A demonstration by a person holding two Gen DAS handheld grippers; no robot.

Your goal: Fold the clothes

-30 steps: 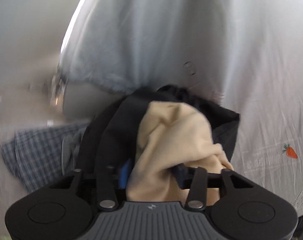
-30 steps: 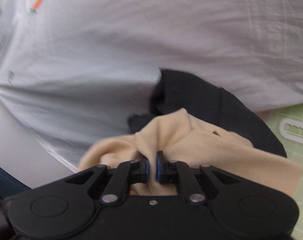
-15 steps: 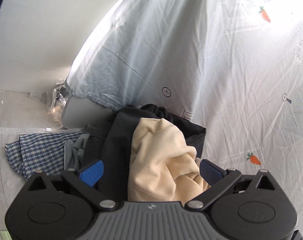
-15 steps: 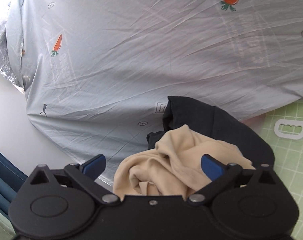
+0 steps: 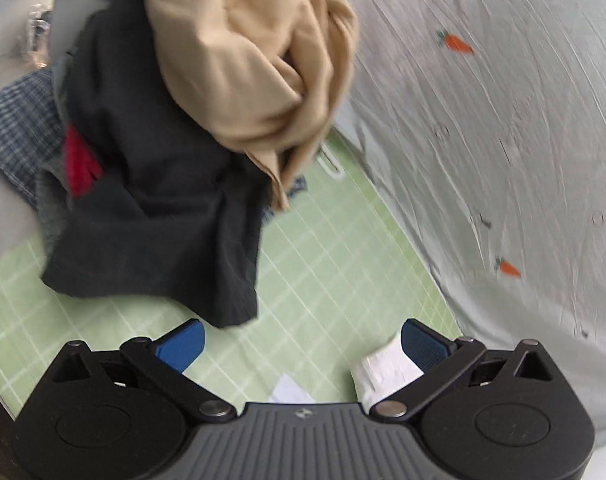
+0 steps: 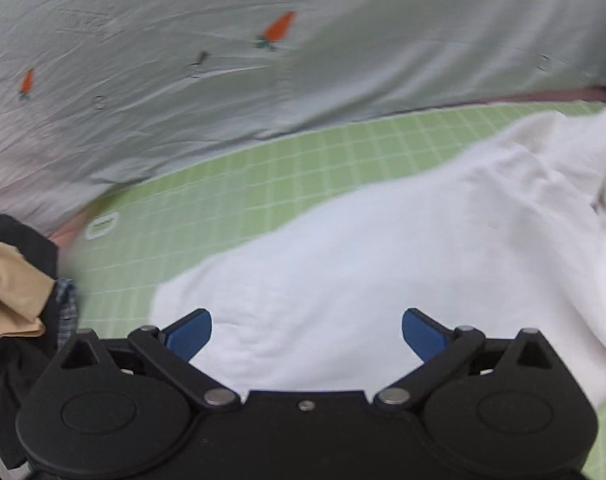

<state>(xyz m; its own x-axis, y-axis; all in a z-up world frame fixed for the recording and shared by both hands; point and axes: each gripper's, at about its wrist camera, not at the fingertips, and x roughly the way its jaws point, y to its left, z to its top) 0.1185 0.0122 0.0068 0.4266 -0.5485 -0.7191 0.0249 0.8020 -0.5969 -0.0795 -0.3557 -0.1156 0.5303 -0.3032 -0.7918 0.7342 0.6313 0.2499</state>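
On gridded green mat (image 6: 239, 184), smooth white garment (image 6: 383, 272), crumpled tan cloth (image 5: 247, 60)

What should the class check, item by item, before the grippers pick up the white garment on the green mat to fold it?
1. Left gripper empty, jaws wide: ok.
2. Right gripper empty, jaws wide: ok.
3. Right gripper over the white garment: ok, the cloth lies right below it.
4. White garment spread flat: not ok, it looks rumpled and runs out of view on the right.
5. Bare green mat to fold on: ok, an open strip shows beside the garment.
6. Tan garment and black garment clear of the white one: cannot tell, their pile sits close at the mat's edge.
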